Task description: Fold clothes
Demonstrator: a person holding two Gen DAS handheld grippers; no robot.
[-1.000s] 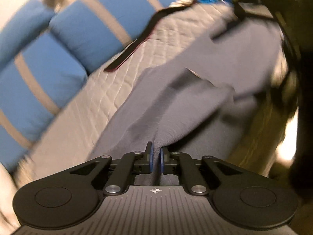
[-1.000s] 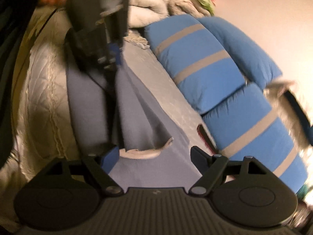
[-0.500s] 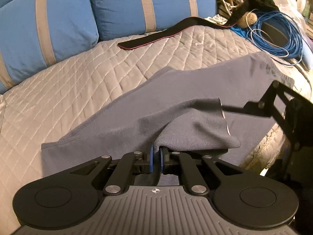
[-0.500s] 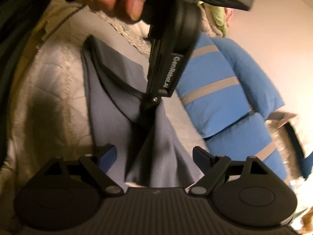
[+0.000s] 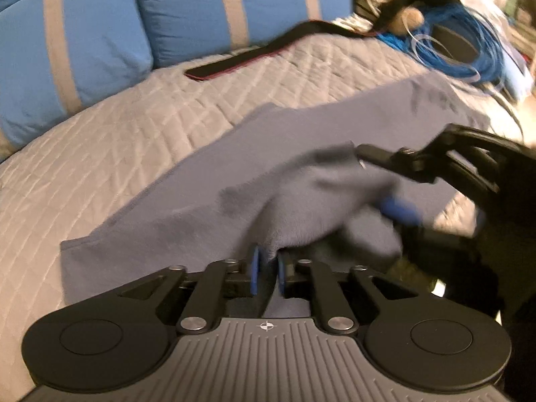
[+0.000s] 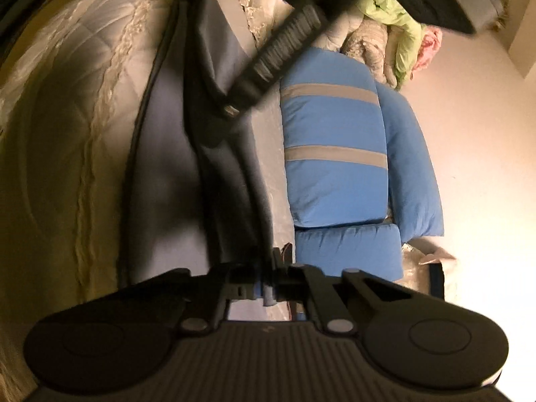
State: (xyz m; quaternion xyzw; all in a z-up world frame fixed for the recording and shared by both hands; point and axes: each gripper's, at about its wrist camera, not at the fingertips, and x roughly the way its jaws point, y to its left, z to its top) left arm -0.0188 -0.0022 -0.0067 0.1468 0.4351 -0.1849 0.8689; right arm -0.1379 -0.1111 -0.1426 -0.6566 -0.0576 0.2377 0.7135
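Grey-blue garment (image 5: 207, 181) on quilt (image 5: 110, 140); L gripper (image 5: 267, 269) jaws opening, fold still between; R gripper (image 6: 268, 289) closing on edge; risk: fold slumps if R pinch misses.

Pillows (image 5: 187, 10): blue with grey stripes, at the bed's back.
Quilt (image 5: 110, 147): grey, diamond-stitched.
Strap (image 5: 254, 57): black, flat on quilt.
Cable (image 5: 469, 50): blue coil, far corner.

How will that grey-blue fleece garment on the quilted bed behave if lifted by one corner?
Probably very floppy: the grey-blue fleece garment already drapes and bunches in soft folds near the left claw, whose jaws are opening. Likely light for its size, since a small pinch raises a fold. Its fuzzy nap suggests it won't slip easily on the cream quilted bedspread.
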